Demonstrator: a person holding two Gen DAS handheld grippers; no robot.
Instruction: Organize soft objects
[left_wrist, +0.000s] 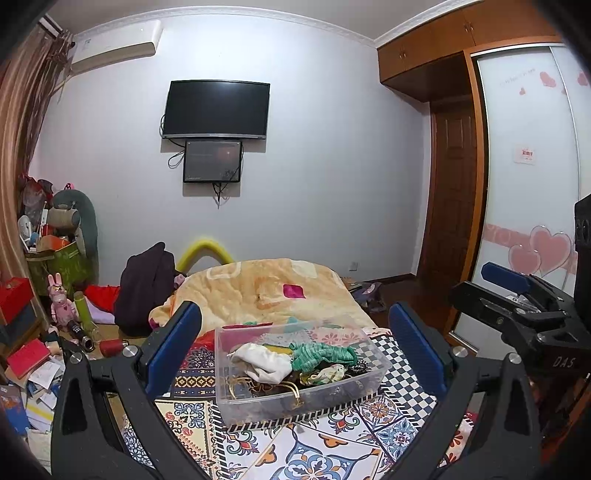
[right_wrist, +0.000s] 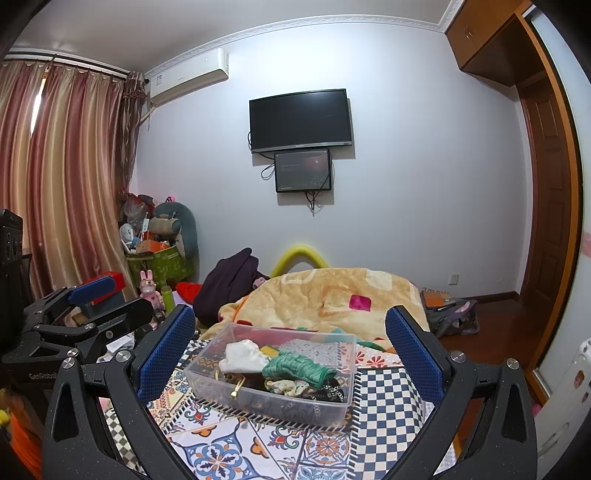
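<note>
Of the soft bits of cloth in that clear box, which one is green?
The knitted green piece lying across the middle of the clear plastic box. To its left sits a plain white cloth; a pale patterned scrap lies just in front.

A: What hangs on the pale wall?

B: A black flat-screen television (left_wrist: 216, 109), with a smaller dark monitor (left_wrist: 212, 161) just below it and cables dangling. A white air conditioner (left_wrist: 116, 46) sits high near the striped pink-and-gold curtains (right_wrist: 62, 177).

A: And lower down?

B: A peach fleece blanket (right_wrist: 332, 295) is heaped at the far end of the patterned tile-print bedspread (right_wrist: 388, 402). A dark purple garment (right_wrist: 229, 284) is piled beside it, near a yellow foam arch (right_wrist: 299, 253).

A: The corner?

B: A green cardboard box (right_wrist: 162, 264) full of clutter, a grey plush toy (right_wrist: 173, 225) leaning behind it, and a pink rabbit figurine (left_wrist: 59, 299) nearby. A brown wooden door (left_wrist: 452, 192) stands to the right.
</note>
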